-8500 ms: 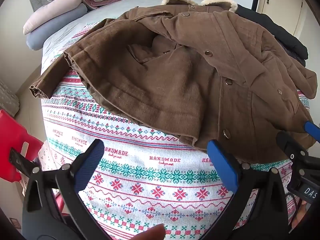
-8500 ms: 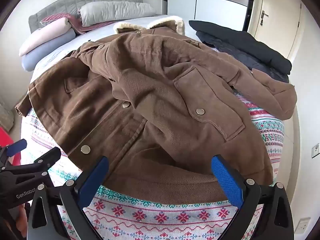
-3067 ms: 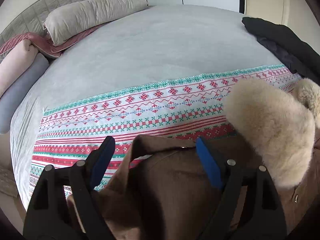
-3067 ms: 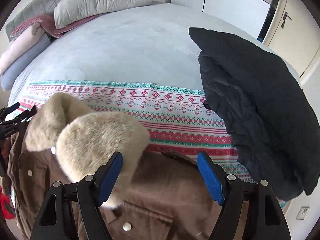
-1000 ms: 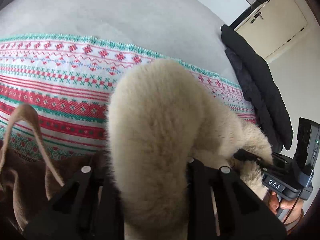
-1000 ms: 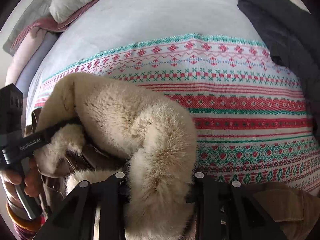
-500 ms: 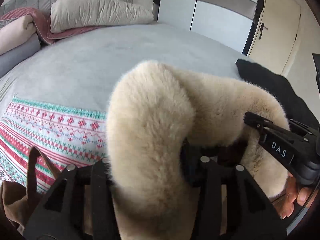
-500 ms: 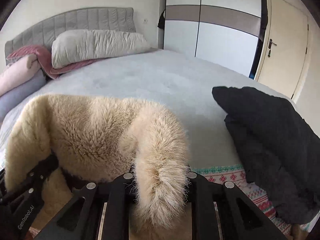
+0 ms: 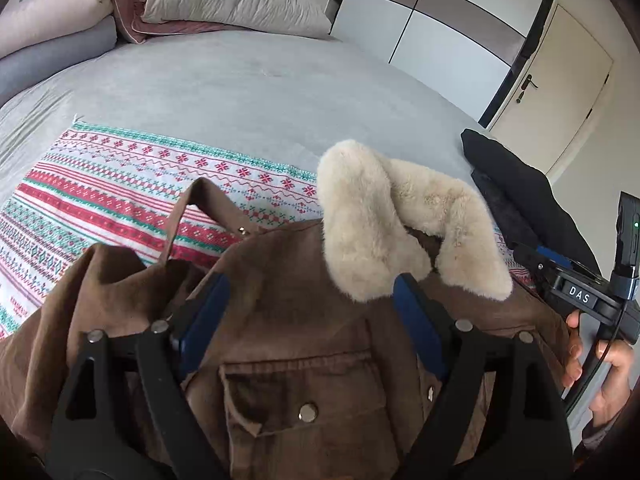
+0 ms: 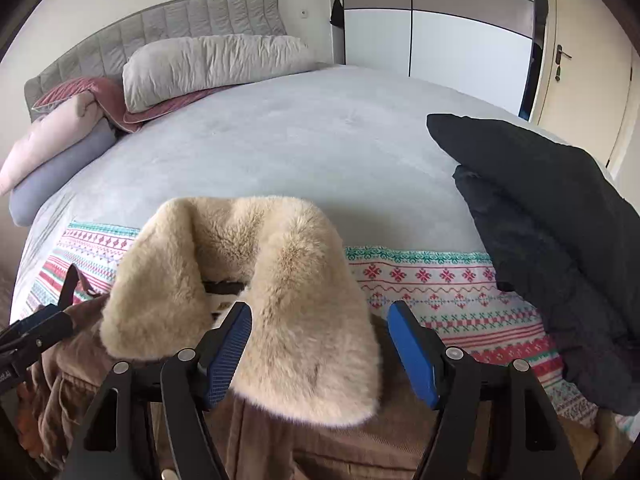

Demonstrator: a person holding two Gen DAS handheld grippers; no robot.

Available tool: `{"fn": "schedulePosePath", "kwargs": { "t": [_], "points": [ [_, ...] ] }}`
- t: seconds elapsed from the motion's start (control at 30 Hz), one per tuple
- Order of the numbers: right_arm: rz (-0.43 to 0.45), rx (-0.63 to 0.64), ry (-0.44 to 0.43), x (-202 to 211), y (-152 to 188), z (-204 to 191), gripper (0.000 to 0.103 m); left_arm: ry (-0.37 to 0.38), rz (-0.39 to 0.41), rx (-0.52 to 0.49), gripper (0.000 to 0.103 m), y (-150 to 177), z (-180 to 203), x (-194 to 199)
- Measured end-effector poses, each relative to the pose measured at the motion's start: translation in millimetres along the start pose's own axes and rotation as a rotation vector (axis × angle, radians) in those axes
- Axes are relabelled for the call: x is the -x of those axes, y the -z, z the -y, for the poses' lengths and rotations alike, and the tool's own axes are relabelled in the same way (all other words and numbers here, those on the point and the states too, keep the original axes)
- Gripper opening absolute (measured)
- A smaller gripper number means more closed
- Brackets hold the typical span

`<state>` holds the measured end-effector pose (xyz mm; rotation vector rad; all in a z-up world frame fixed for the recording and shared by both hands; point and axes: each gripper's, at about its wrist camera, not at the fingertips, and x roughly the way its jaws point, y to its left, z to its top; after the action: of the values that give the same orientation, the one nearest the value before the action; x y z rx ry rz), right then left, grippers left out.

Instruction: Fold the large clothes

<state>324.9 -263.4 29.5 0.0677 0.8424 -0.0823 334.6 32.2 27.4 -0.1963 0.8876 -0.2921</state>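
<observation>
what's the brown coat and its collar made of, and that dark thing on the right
The brown coat looks like matte brushed cotton or faux suede, with metal snaps. Its collar is cream faux fur or shearling, deep fluffy pile. The dark garment looks like quilted, faintly shiny synthetic, likely a puffer.

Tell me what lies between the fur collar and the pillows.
In the right wrist view, only bedding: a patterned blanket strip, then bare grey bedspread, separates the fur collar from the pillows.

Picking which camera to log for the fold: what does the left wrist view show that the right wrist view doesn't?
Left only: the brown coat's chest pocket with its snap, and the hand holding the right gripper. Right only: the grey headboard. Both: the fur collar on the patterned blanket, the black jacket, pillows, and each gripper's open blue pads.
</observation>
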Motion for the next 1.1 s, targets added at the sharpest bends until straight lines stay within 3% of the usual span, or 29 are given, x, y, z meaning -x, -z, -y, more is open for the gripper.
{"fn": "schedulePosePath", "kwargs": {
  "t": [0.33,0.43,0.57,0.73,0.9,1.0,1.1],
  "points": [
    [-0.034,0.048,-0.056,119,65,-15,0.080,-0.109,-0.016,0.081,0.086,52,-57,110],
    [-0.047,0.068,-0.070,145,86,-20,0.083,-0.129,-0.002,0.095,0.086,67,-88,140],
    [-0.074,0.119,-0.077,169,114,-29,0.083,-0.213,0.000,0.120,0.086,88,-138,169],
    [-0.094,0.165,-0.083,188,147,-40,0.083,-0.287,-0.001,0.183,0.086,118,-208,193],
    [-0.130,0.184,-0.100,191,174,-49,0.083,-0.303,-0.020,0.239,0.086,154,-264,196],
    [-0.155,0.186,-0.098,187,186,-53,0.083,-0.291,-0.006,0.248,0.086,177,-279,196],
    [-0.184,0.176,-0.105,181,195,-57,0.083,-0.264,0.046,0.150,0.086,196,-273,196]
  ]
}}
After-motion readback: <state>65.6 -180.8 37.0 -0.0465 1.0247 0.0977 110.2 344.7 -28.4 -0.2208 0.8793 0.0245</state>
